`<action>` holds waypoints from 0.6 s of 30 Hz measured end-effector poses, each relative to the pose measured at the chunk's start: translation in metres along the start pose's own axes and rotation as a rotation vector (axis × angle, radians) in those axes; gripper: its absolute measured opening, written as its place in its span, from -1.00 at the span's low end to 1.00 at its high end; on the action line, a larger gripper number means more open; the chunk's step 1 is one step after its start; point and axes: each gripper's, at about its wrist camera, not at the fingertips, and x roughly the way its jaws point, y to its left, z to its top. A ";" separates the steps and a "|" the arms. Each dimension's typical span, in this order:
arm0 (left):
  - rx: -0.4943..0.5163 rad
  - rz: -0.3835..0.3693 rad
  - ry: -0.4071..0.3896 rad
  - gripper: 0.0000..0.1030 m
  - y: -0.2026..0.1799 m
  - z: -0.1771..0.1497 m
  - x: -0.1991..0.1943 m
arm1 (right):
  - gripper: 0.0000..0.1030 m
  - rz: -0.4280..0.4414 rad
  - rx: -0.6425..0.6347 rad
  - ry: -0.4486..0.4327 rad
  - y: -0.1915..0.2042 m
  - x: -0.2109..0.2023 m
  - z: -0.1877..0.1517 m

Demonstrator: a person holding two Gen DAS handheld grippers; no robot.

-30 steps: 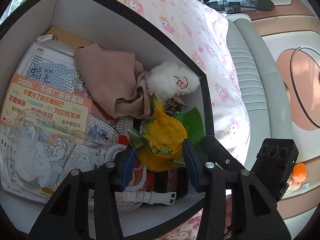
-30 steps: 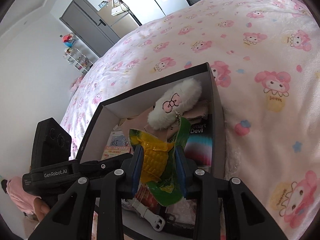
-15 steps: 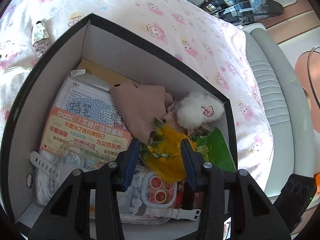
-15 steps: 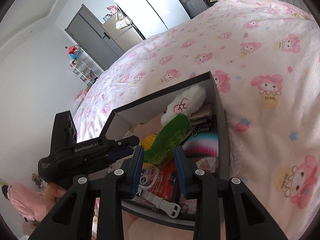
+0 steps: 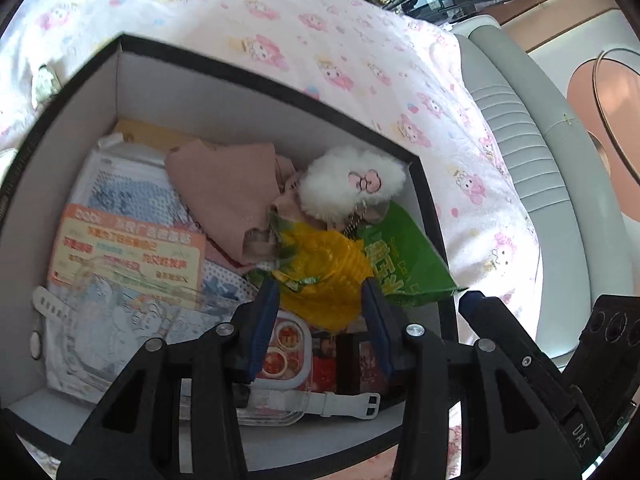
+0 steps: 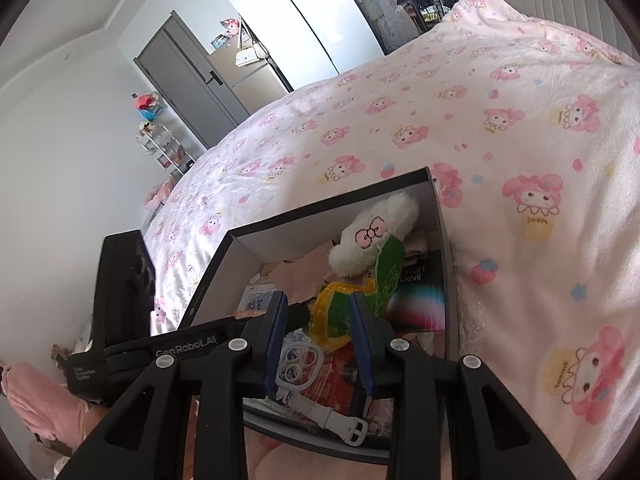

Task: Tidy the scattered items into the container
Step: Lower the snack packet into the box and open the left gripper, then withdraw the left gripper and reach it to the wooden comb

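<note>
A black box with white walls sits on the pink bedspread and holds several items. Among them are a white plush, a pink cloth and a sticker sheet pack. My left gripper hovers over the box's near right part, shut on a yellow and green snack pack that fills the gap between its pads. The pack's top lies under the plush's chain. My right gripper stands open above the box rim. The pack shows beyond its fingers, not pressed by them.
A white watch strap and a red tin lie at the box's near wall. A small sachet rests on the bedspread left of the box. A grey padded headboard runs along the right. A pink sleeve shows at lower left.
Both grippers rose and drew back, so more of the box shows. The pack stayed between the left fingers. It left the right gripper's jaws, where it sat a second ago.
</note>
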 end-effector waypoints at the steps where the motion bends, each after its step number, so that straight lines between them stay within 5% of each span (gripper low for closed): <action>1: -0.010 0.006 -0.009 -0.18 0.002 0.003 -0.001 | -0.45 -0.008 -0.001 0.006 -0.001 0.003 0.002; 6: 0.019 0.100 0.039 -0.18 0.002 0.010 0.020 | -0.45 0.010 0.008 0.089 0.003 0.020 -0.006; 11: 0.012 -0.029 0.102 -0.19 -0.005 0.004 0.031 | -0.45 -0.002 0.085 0.073 -0.009 0.012 -0.015; 18: 0.072 -0.089 0.045 -0.19 -0.006 -0.014 -0.015 | -0.45 -0.018 0.050 0.038 0.007 -0.017 -0.021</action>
